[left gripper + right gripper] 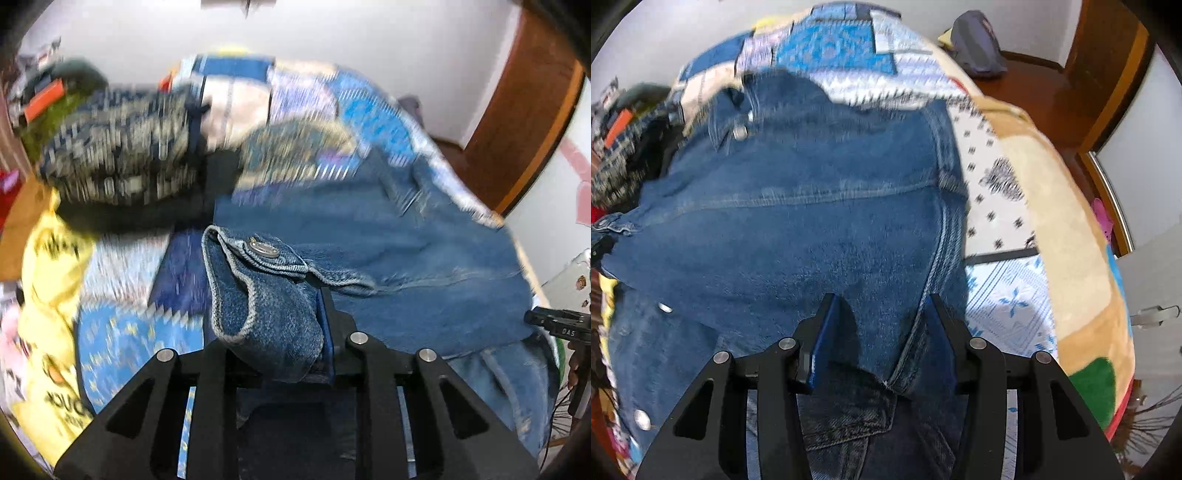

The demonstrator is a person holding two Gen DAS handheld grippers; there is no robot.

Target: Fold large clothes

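Left gripper [280,317] clamped on buttoned cuff [258,280] of denim jacket [798,221], sleeve end bunched between pads. Right gripper [882,328] part-open, jaws straddling a raised fold at jacket's near hem; contact with pads impossible to tell. Jacket spread across patchwork blanket [1004,288] on bed. Farther left, yellow printed garment [48,295] and checked clothes pile [118,158]. At far right, grey cap [979,44] on wooden floor [1045,96].

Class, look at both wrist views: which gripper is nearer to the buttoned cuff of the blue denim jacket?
Left. The left gripper has its jaws closed on the buttoned cuff. The right gripper grips the blue denim jacket elsewhere, away from that cuff.
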